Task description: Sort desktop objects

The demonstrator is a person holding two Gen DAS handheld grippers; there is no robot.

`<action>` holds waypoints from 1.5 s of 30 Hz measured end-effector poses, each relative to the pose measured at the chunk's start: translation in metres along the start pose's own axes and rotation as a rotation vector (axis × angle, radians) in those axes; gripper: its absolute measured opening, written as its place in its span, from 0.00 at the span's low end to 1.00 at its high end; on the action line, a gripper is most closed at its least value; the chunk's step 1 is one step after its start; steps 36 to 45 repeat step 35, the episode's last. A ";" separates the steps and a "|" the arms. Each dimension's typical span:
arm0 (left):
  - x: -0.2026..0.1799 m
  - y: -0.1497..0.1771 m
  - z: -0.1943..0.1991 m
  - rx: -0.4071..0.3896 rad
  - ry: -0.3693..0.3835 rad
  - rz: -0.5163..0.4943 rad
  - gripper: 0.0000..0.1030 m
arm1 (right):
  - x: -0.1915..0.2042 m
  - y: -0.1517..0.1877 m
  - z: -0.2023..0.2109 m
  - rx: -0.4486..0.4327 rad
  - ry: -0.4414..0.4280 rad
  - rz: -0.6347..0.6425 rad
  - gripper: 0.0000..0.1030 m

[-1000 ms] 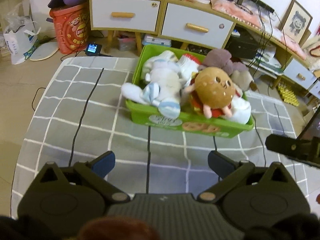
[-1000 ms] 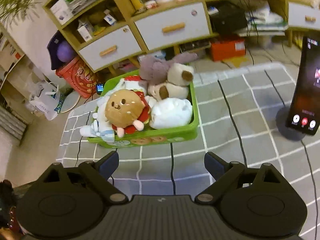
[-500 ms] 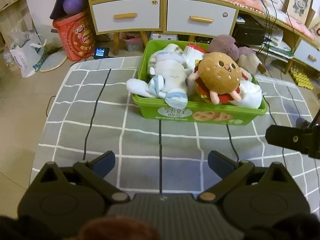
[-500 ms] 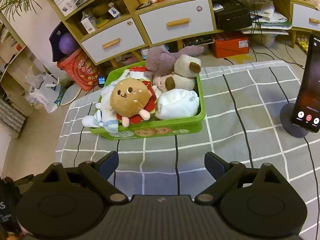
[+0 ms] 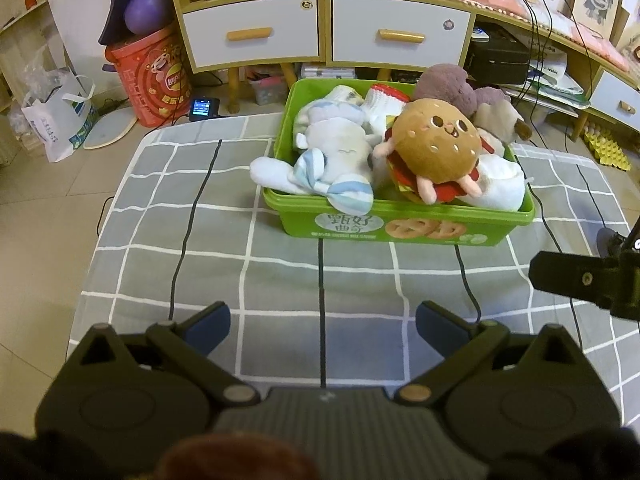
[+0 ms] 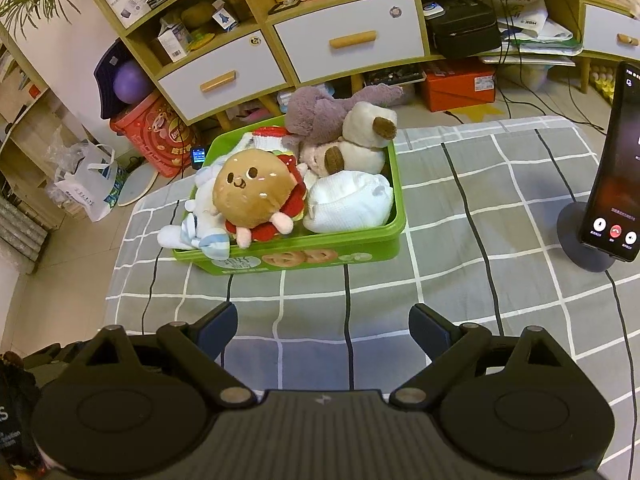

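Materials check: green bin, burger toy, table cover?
Green bin: looks like rigid moulded plastic, smooth with a slight sheen, printed label on the front.
Burger toy: soft plush, matte fuzzy pile, stitched face.
Table cover: woven fabric, likely; matte grey check that drapes over the edge.

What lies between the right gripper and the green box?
Only bare checked tablecloth lies between the open right gripper and the green box, as the right wrist view shows.

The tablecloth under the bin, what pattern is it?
The tablecloth is a grey check with white and black lines, clearest in the right wrist view.
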State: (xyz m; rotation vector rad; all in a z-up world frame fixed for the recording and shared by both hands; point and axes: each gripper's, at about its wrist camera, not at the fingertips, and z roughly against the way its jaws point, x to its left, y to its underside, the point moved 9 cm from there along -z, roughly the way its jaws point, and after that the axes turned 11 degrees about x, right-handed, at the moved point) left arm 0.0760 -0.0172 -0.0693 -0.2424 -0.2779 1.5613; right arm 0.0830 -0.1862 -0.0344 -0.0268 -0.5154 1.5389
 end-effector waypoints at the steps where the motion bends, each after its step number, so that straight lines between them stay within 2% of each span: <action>1: 0.000 0.000 0.000 0.000 -0.001 0.000 0.99 | -0.001 0.000 0.000 0.000 0.000 -0.001 0.91; 45: -0.005 0.002 -0.002 0.004 0.002 -0.005 0.99 | -0.002 0.001 0.001 0.003 0.002 -0.001 0.91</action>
